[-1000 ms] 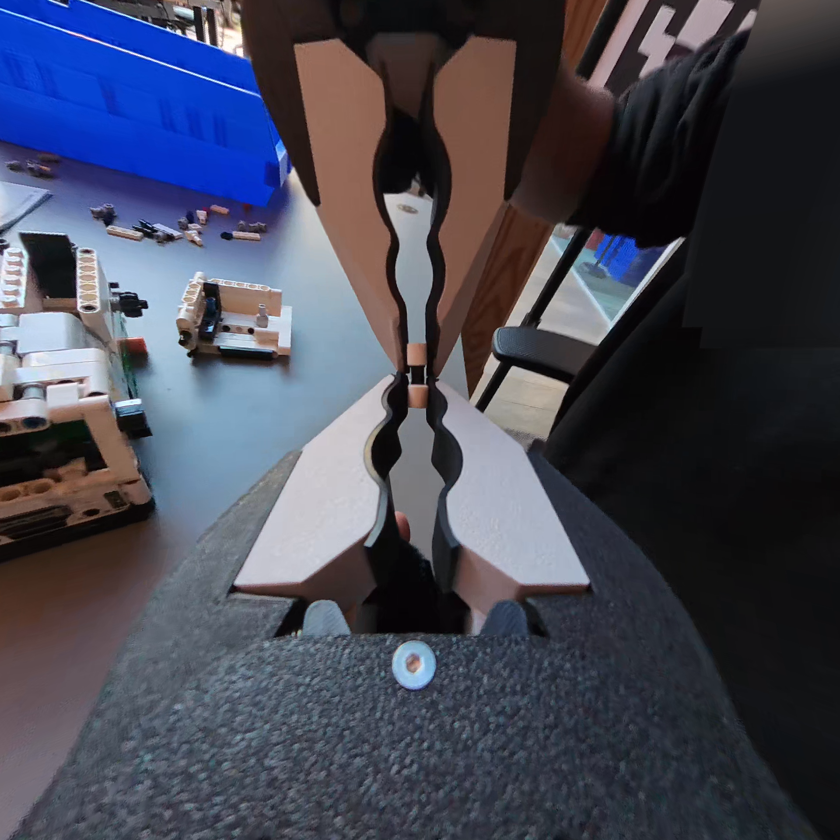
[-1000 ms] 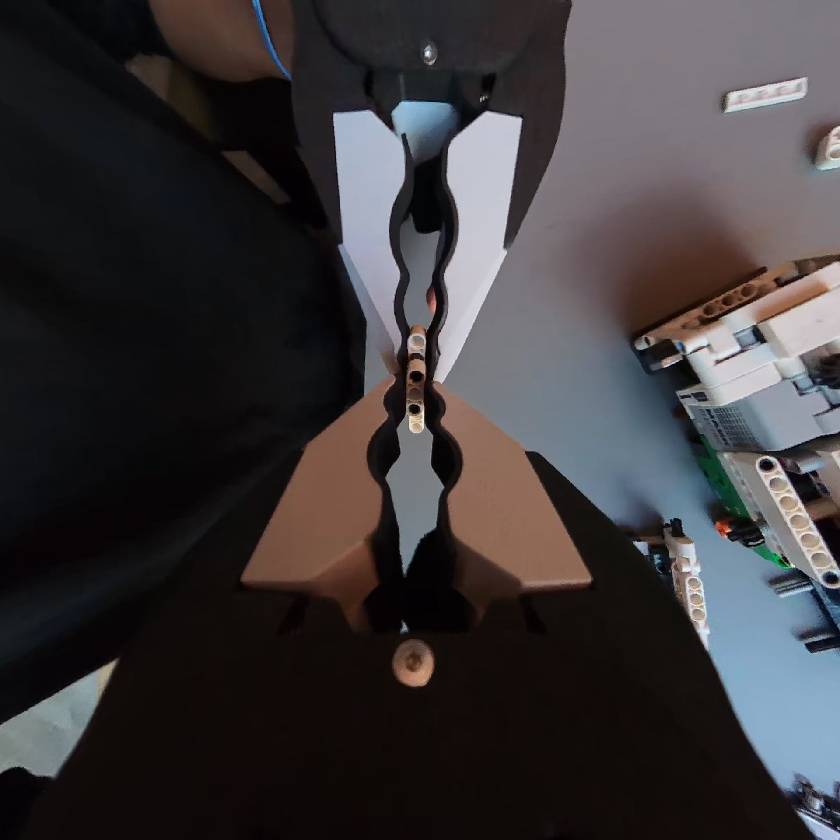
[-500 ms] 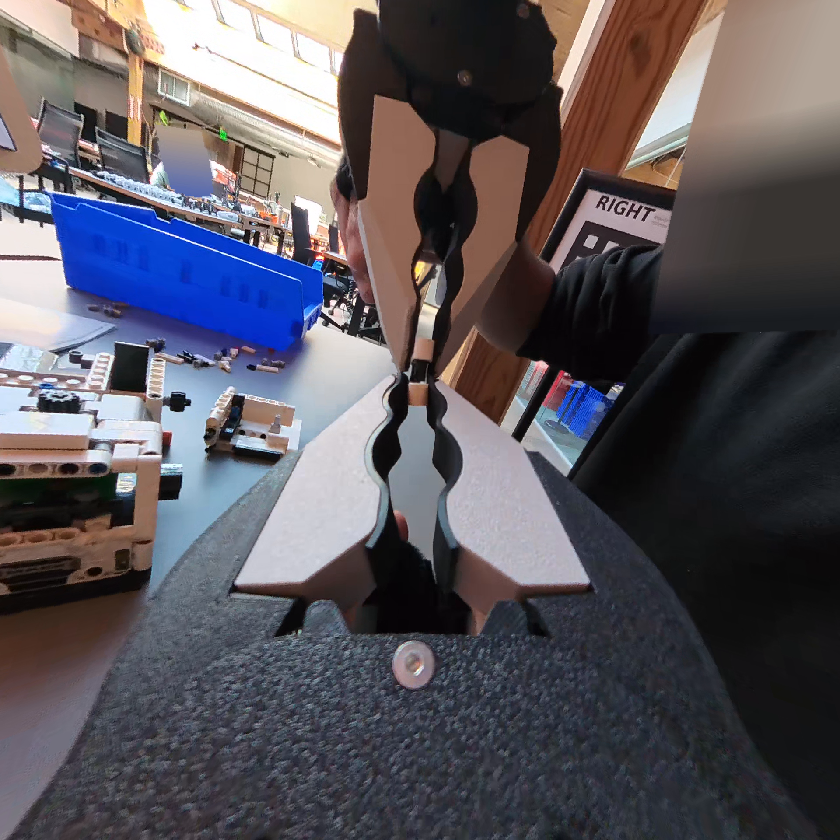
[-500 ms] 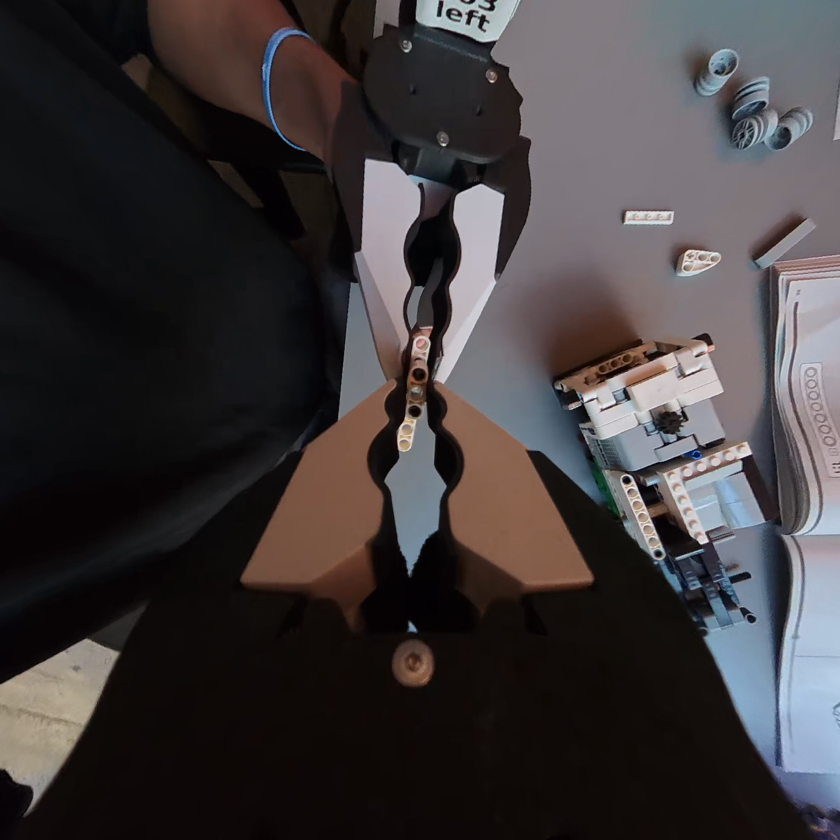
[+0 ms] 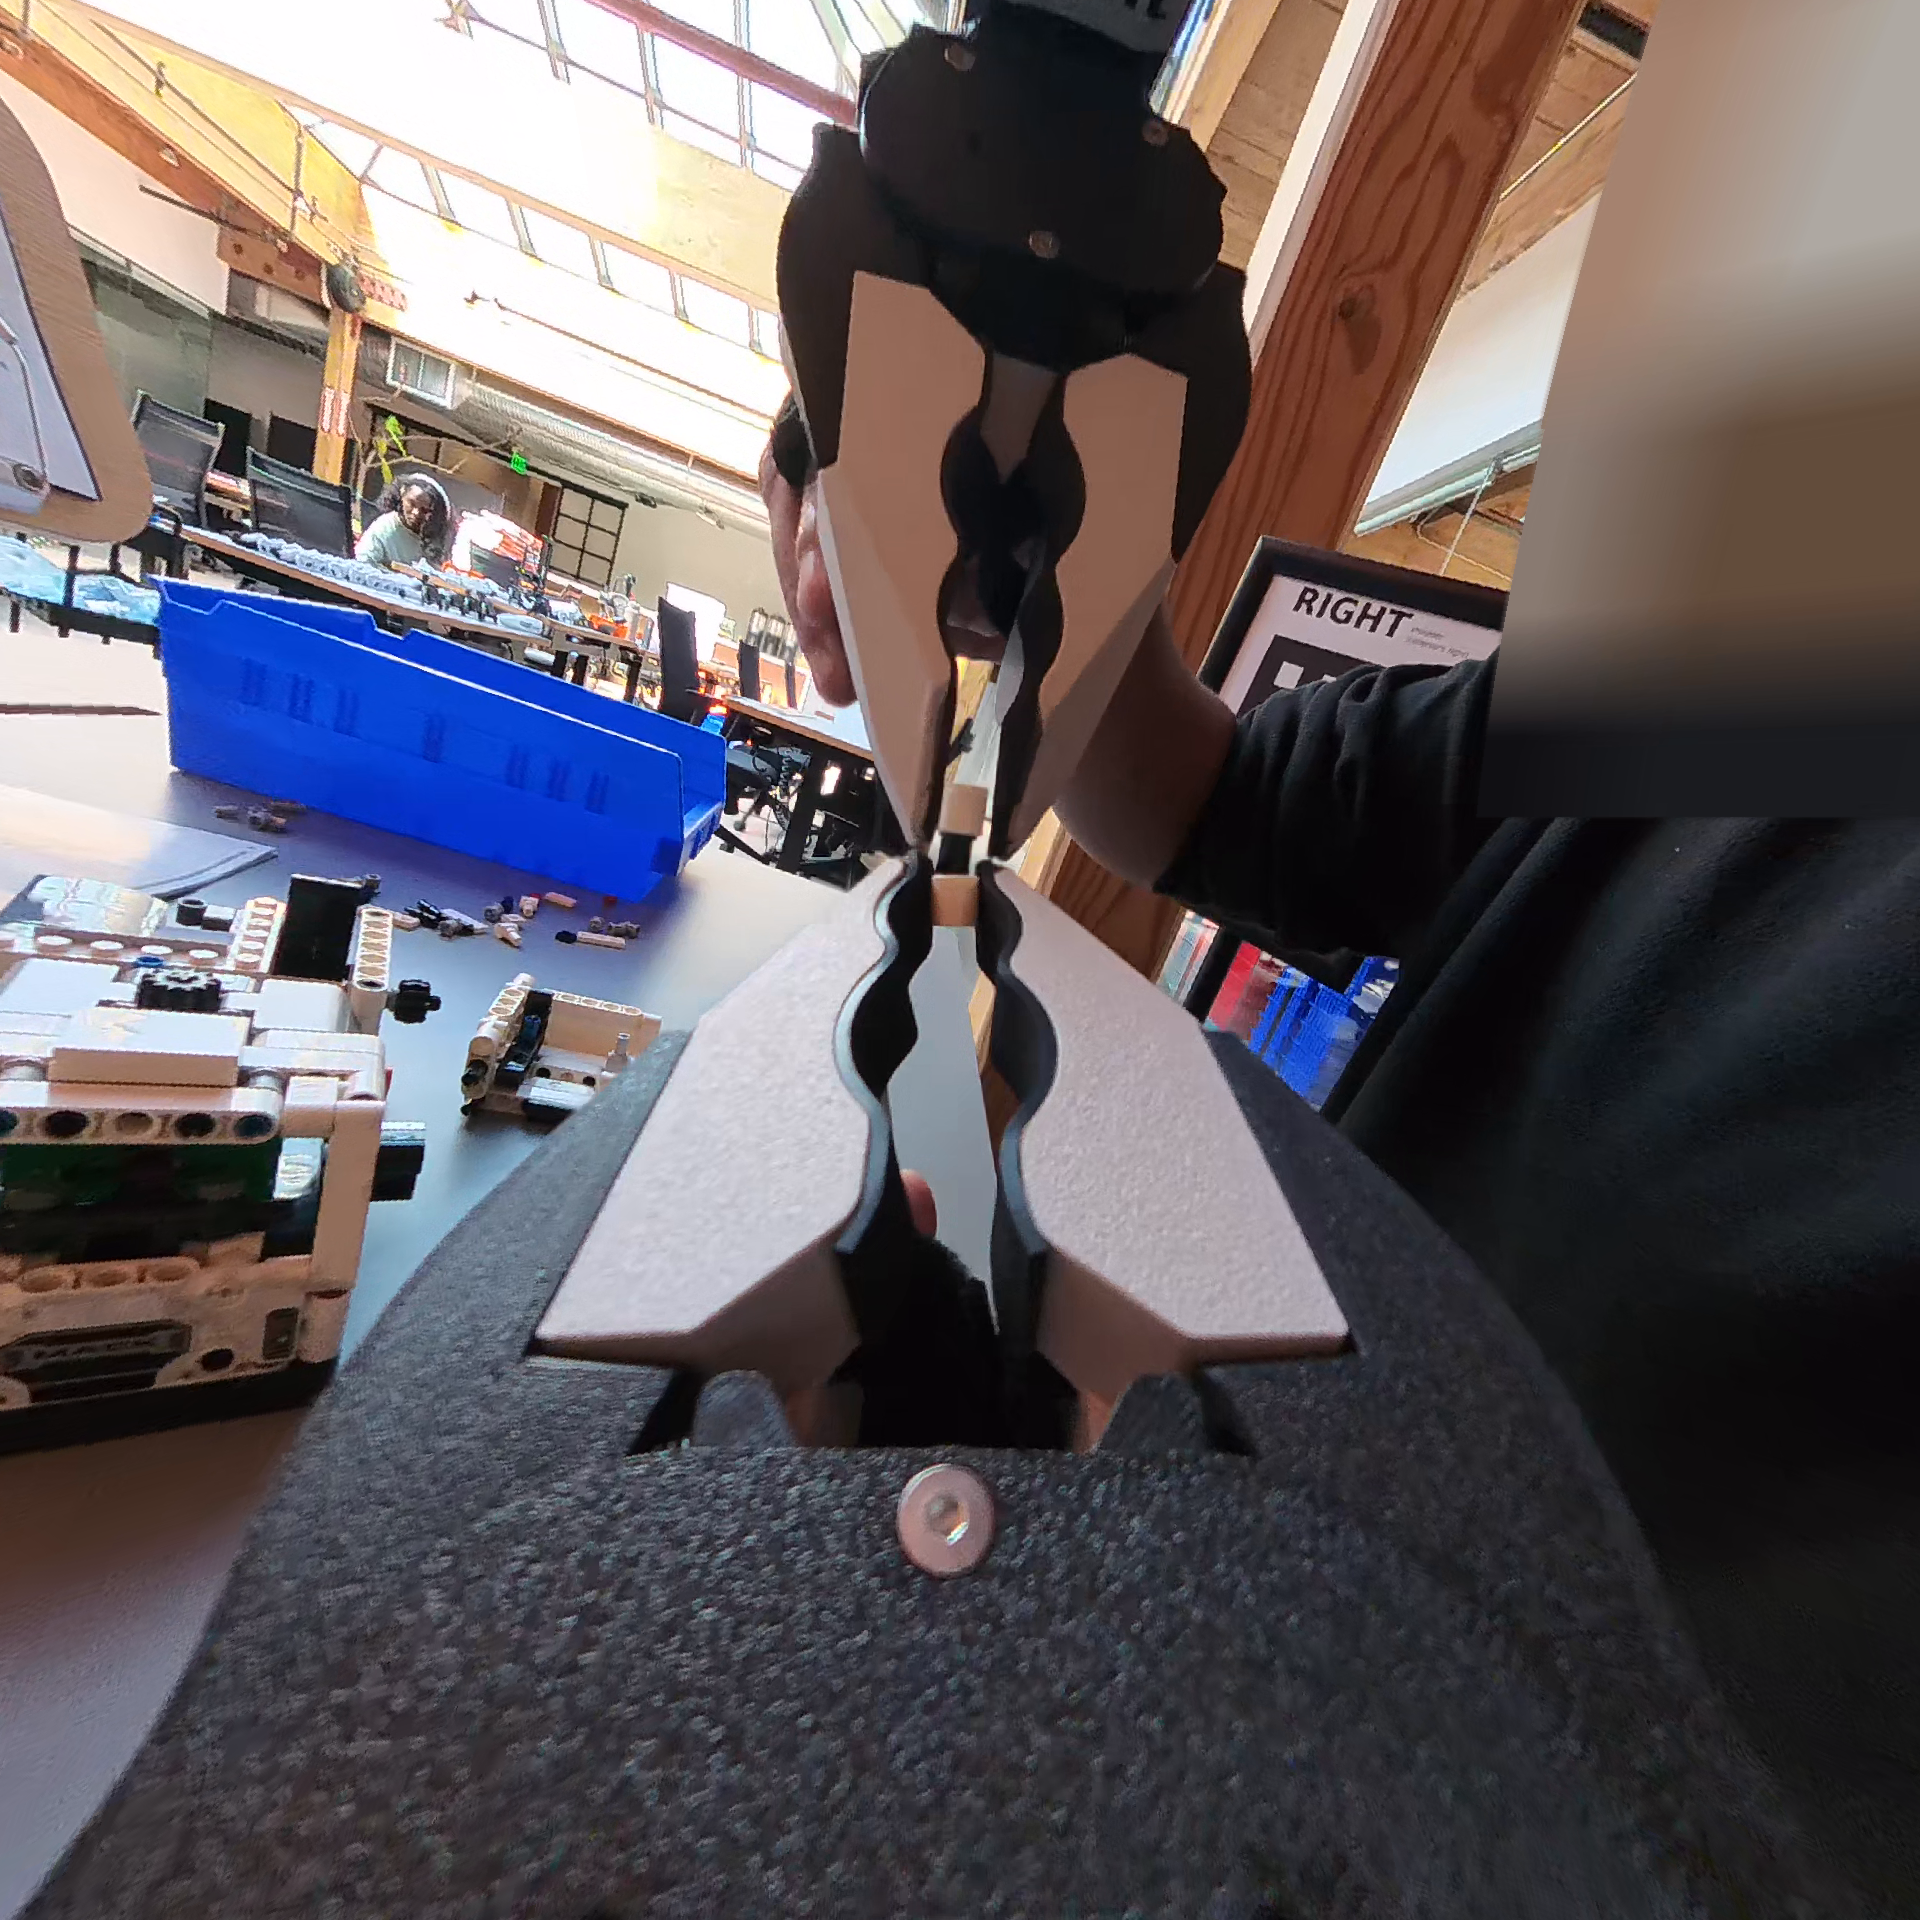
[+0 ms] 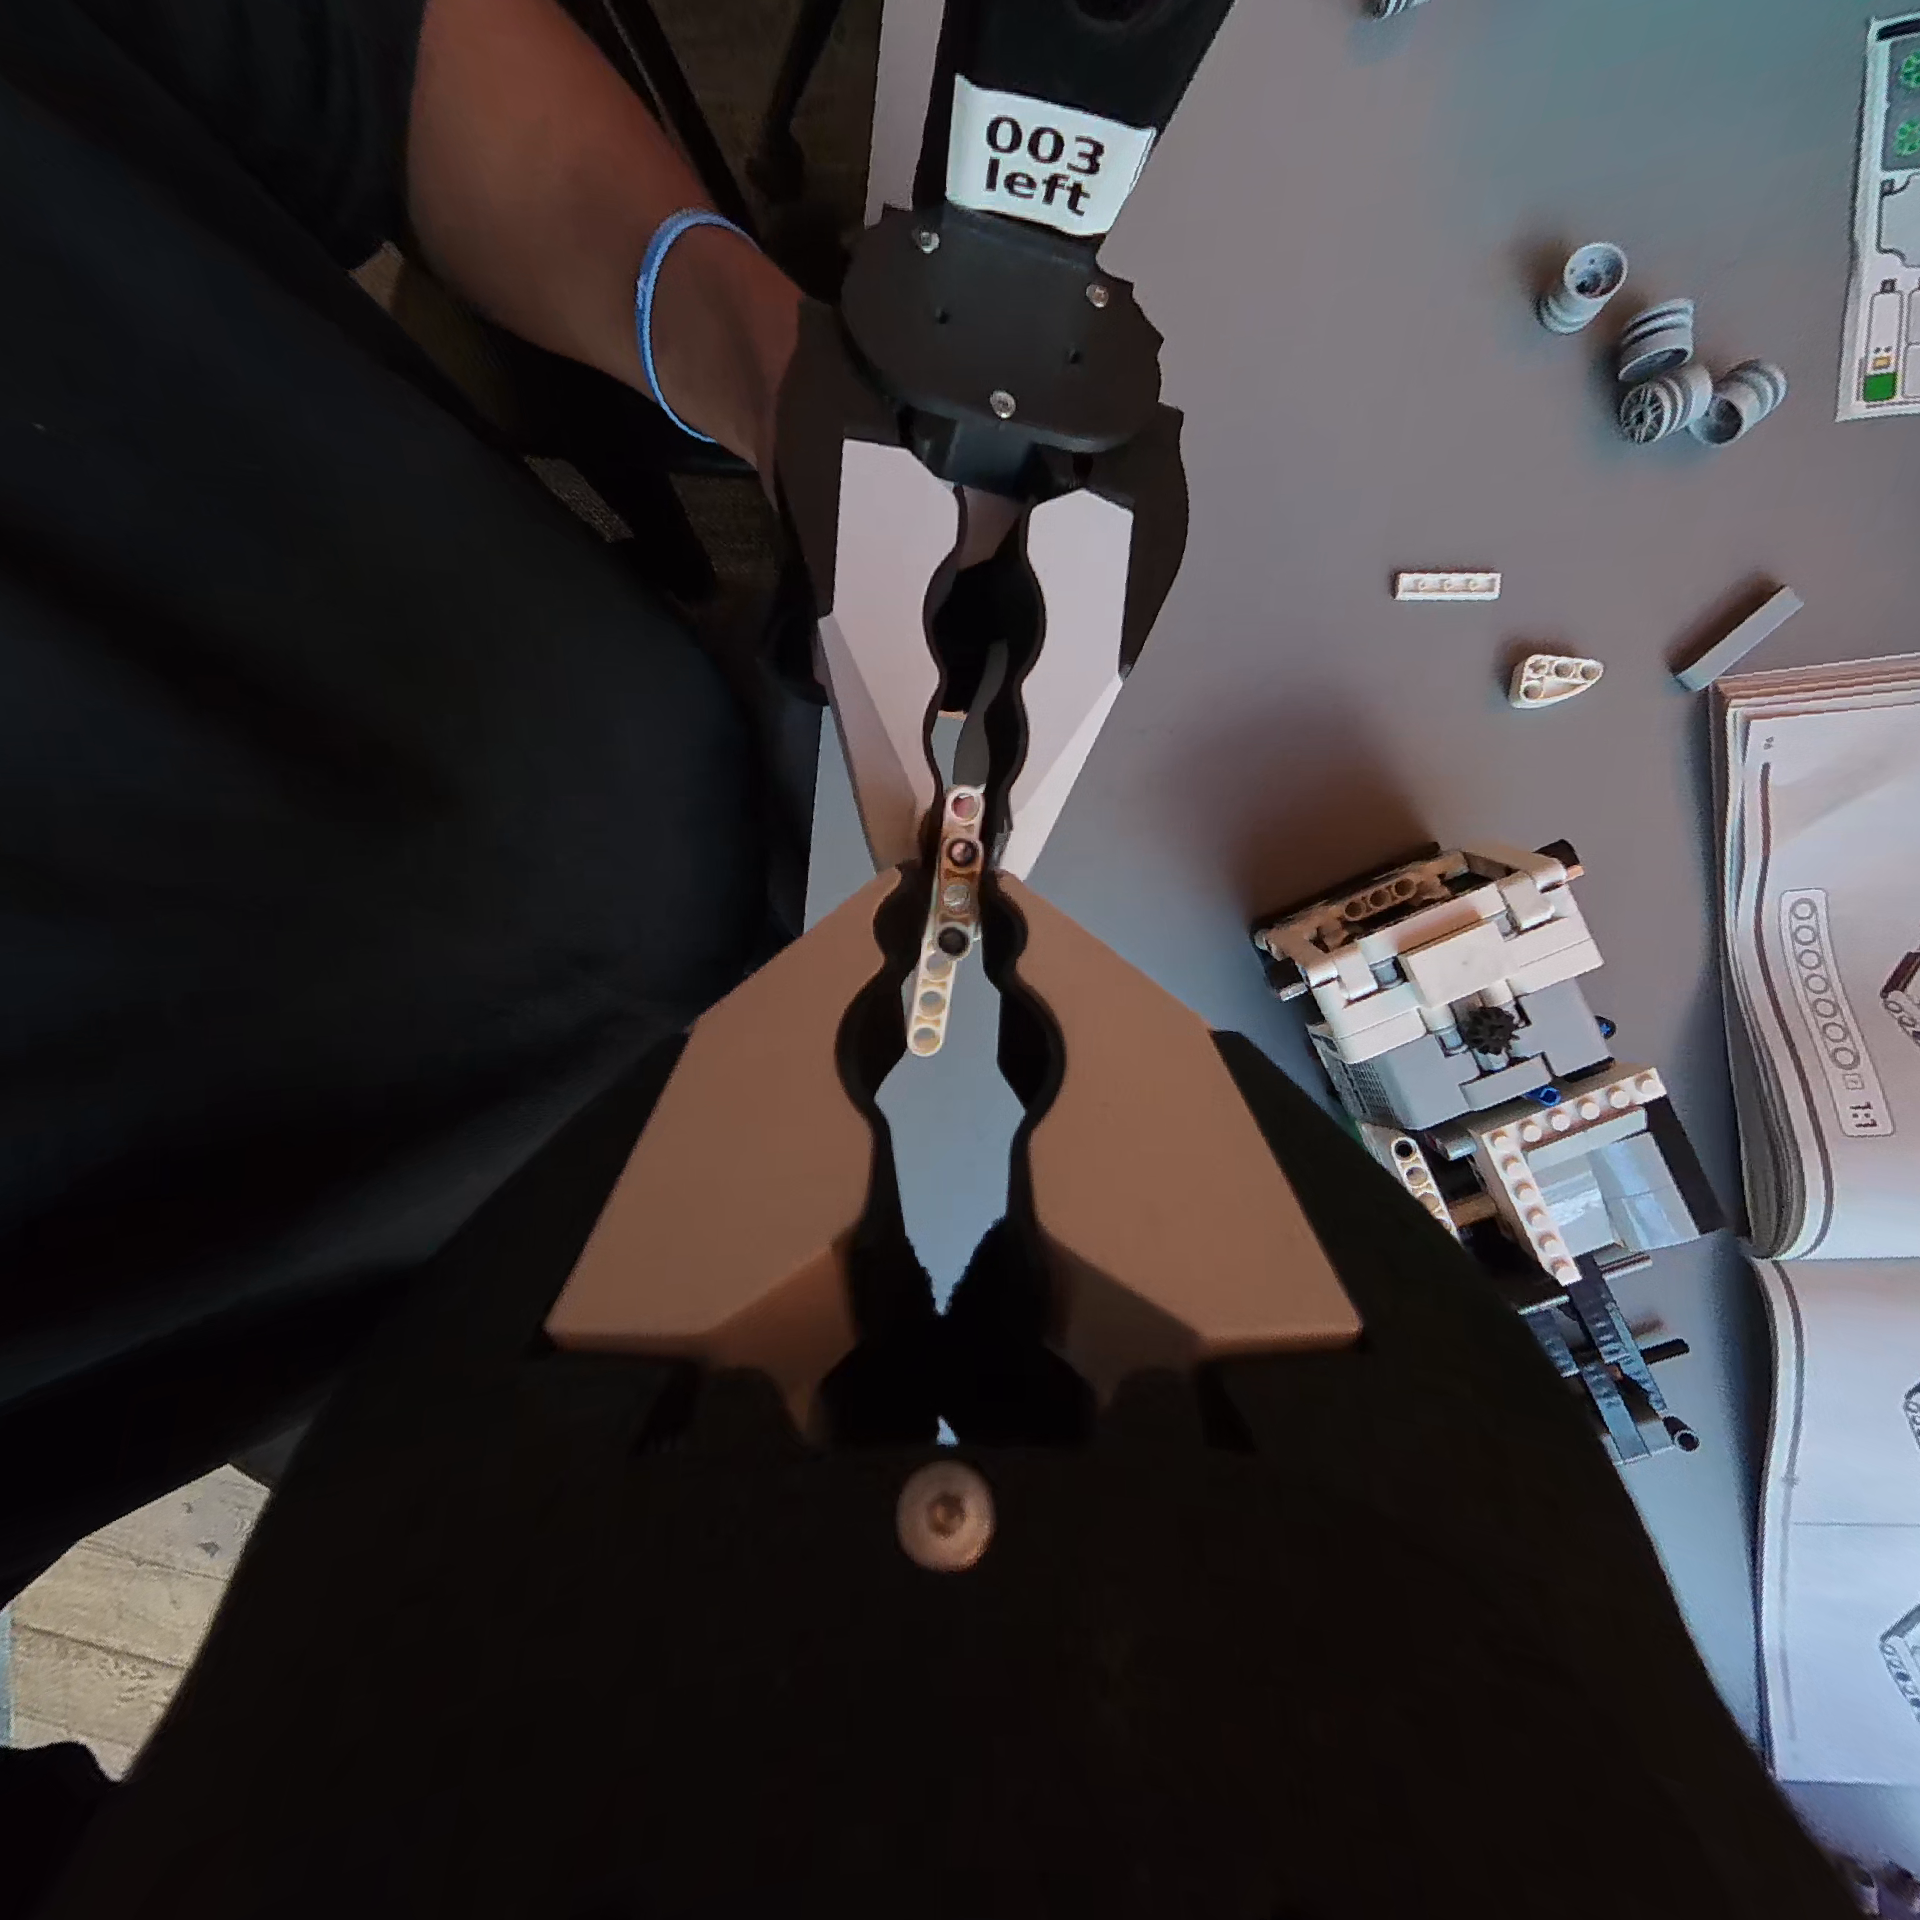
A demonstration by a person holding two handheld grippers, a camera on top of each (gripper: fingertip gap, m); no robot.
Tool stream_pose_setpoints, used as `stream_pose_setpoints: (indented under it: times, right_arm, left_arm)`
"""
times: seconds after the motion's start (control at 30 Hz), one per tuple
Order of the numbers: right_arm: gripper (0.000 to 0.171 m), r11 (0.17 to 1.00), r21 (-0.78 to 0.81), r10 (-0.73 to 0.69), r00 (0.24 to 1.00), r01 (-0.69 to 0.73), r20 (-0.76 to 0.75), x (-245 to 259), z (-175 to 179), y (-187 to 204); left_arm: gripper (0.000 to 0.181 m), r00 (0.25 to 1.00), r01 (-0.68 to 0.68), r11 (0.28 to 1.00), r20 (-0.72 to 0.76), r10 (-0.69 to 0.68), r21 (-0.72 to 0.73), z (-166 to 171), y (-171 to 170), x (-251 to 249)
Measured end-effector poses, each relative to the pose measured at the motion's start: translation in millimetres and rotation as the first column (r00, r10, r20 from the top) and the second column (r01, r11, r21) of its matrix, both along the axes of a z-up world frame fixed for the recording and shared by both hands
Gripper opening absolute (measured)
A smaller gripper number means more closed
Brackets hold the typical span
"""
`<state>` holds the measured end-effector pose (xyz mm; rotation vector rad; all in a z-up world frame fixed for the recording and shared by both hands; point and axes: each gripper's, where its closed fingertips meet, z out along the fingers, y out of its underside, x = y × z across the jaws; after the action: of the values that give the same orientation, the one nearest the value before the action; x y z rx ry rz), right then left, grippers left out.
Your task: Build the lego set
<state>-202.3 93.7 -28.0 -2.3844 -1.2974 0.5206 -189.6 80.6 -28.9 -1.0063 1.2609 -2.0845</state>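
Note:
My two grippers meet tip to tip in the air, above the near edge of the dark table [image 6: 1351,260]. A thin white beam [image 6: 935,987] with a row of holes and black pins in two of them runs between them. My right gripper [image 6: 951,894] is shut on its middle, and its near end slants left inside the jaws. My left gripper [image 5: 954,883] is shut on the beam's other end [image 5: 954,899], which looks tan here. Each gripper shows in the other's view, the left [image 6: 961,831] and the right [image 5: 961,821].
A partly built white and grey model [image 5: 156,1143] [image 6: 1455,997] stands on the table, with a small sub-assembly [image 5: 551,1049] beside it. Behind are loose pins [image 5: 520,920] and a blue bin [image 5: 436,738]. Grey wheels [image 6: 1662,364], small parts and an open booklet [image 6: 1829,935] lie on the table. A person's dark clothing is close by. Only a small space, under 4 cm, lies between the two pairs of fingers.
Both grippers have risen and drawn slightly apart, still joined by the beam. More of the beam shows in the right jaws, now slanted. The left view has tilted up toward the room.

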Motion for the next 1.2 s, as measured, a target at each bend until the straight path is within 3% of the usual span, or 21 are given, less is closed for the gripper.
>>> stream_pose_setpoints:
  times: [0.3,0.47,0.63,0.73,0.9,1.1,1.2]
  right_arm:
    - [0.009,0.997,0.070,-0.028,0.999,0.031,-0.043,0.3,14.8,7.0]
    - [0.009,0.999,0.047,-0.020,0.999,0.021,-0.030,0.4,6.2,2.7]
    - [0.009,0.978,0.143,-0.146,0.987,0.153,-0.062,29.0,16.0,15.5]
    - [0.015,0.944,0.135,-0.292,0.952,0.302,-0.090,62.7,-19.6,15.3]
    - [0.020,0.885,0.098,-0.416,0.866,0.456,-0.277,53.2,-96.3,2.3]
    - [0.023,0.838,0.156,-0.450,0.824,0.523,-0.344,57.8,-112.3,-3.5]
    - [0.023,0.851,0.150,-0.450,0.846,0.504,-0.287,55.3,-126.9,-6.9]
  left_arm:
    - [0.007,1.000,0.002,1.000,0.009,-0.002,-0.006,1.5,0.0,-0.9]
    - [0.007,1.000,-0.007,1.000,0.003,0.007,0.003,0.2,1.2,0.0]
    - [0.007,0.995,-0.087,0.994,-0.038,0.090,0.072,-5.1,21.6,-4.5]
    - [0.007,0.981,-0.181,0.978,-0.050,0.187,0.102,-2.2,50.6,-12.3]
    - [0.007,0.959,-0.209,0.940,-0.134,0.252,0.270,-34.0,48.8,-4.6]
    - [0.006,0.956,-0.237,0.960,-0.143,0.257,0.146,-28.1,67.7,-7.6]
    - [0.006,0.954,-0.238,0.966,-0.164,0.252,0.100,-28.4,73.5,-5.6]
